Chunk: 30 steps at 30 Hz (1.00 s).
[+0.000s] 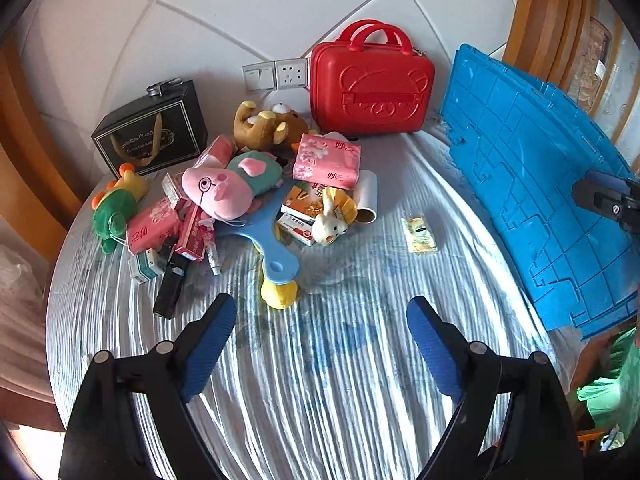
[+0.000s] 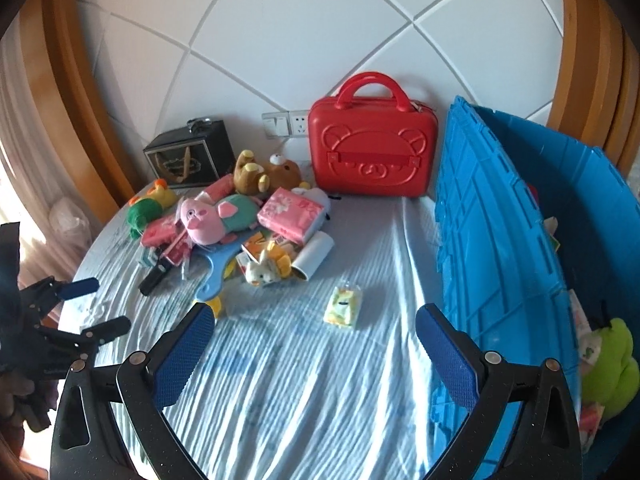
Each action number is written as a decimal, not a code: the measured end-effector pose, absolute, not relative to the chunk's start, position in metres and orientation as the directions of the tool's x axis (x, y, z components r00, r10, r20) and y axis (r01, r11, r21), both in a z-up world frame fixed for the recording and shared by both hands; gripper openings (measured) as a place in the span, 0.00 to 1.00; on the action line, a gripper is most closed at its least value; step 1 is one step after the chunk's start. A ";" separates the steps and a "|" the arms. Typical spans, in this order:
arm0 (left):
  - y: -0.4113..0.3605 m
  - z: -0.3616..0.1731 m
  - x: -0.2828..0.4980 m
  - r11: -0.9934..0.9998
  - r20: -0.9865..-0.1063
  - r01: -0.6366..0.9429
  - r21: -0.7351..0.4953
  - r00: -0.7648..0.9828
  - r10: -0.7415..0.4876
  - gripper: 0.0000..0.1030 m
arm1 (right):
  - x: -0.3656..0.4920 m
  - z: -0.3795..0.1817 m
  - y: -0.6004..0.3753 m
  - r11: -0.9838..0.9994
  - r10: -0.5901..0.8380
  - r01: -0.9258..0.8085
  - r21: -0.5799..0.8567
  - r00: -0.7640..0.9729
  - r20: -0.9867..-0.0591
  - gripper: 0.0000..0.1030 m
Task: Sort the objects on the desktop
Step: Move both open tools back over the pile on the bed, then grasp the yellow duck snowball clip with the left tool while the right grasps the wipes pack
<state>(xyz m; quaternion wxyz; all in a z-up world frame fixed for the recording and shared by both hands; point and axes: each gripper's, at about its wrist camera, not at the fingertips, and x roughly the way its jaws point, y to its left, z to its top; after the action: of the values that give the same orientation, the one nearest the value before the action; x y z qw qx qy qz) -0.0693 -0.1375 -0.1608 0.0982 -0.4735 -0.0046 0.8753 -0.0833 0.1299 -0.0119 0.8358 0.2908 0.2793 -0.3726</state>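
A pile of things lies on the striped cloth: a pink pig plush (image 1: 224, 188) (image 2: 208, 220), a brown bear plush (image 1: 268, 124), a green plush (image 1: 114, 212), pink tissue packs (image 1: 328, 160), a blue hand mirror (image 1: 268, 236), a white rabbit plush (image 1: 332, 222) and medicine boxes (image 1: 298, 228). A small yellow packet (image 1: 418, 234) (image 2: 344, 306) lies apart, to the pile's right. My left gripper (image 1: 320, 320) (image 2: 96, 308) hangs open over bare cloth just short of the pile. The right gripper (image 2: 316, 320) is open too, with nothing between its fingers, a little short of the packet.
A red case (image 1: 372, 84) (image 2: 374, 148) and a black gift box (image 1: 154, 128) stand against the white wall. A tall blue crate (image 1: 540, 200) (image 2: 500, 240) at the right holds a green plush (image 2: 612, 364). The table edge curves round at the left.
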 end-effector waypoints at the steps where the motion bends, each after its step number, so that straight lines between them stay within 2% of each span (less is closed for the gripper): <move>1: -0.139 -0.167 -0.072 -0.982 -0.833 -0.163 -0.095 -0.528 0.168 0.85 | -0.079 -0.020 0.129 0.549 -0.453 0.788 0.279 0.560 -0.694 0.99; 9: -0.148 -0.228 -0.102 -0.986 -0.871 -0.152 -0.066 -0.474 0.131 0.85 | -0.046 -0.087 0.107 0.520 -0.396 0.816 0.253 0.492 -0.775 0.99; 18: -0.161 -0.311 -0.147 -0.987 -0.900 -0.114 -0.112 -0.409 0.150 0.85 | -0.017 -0.159 0.072 0.491 -0.309 0.841 0.229 0.413 -0.857 0.99; 23: -0.155 -0.357 -0.181 -0.993 -0.929 -0.106 -0.053 -0.360 0.088 0.85 | 0.000 -0.192 0.059 0.491 -0.277 0.844 0.218 0.388 -0.879 0.99; 28: -0.143 -0.388 -0.204 -0.990 -0.943 -0.136 0.020 -0.332 0.027 0.75 | 0.020 -0.220 0.041 0.524 -0.268 0.834 0.172 0.353 -0.896 0.99; 30: -0.144 -0.390 -0.206 -0.991 -0.939 -0.137 0.008 -0.342 0.039 0.70 | 0.029 -0.230 0.032 0.532 -0.262 0.833 0.152 0.332 -0.906 0.99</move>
<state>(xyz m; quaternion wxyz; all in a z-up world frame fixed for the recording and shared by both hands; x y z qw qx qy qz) -0.2061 -0.1436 -0.3904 0.0539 -0.5709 0.0428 0.8181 0.0288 0.0323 -0.2304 0.7514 0.3186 0.4485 -0.3643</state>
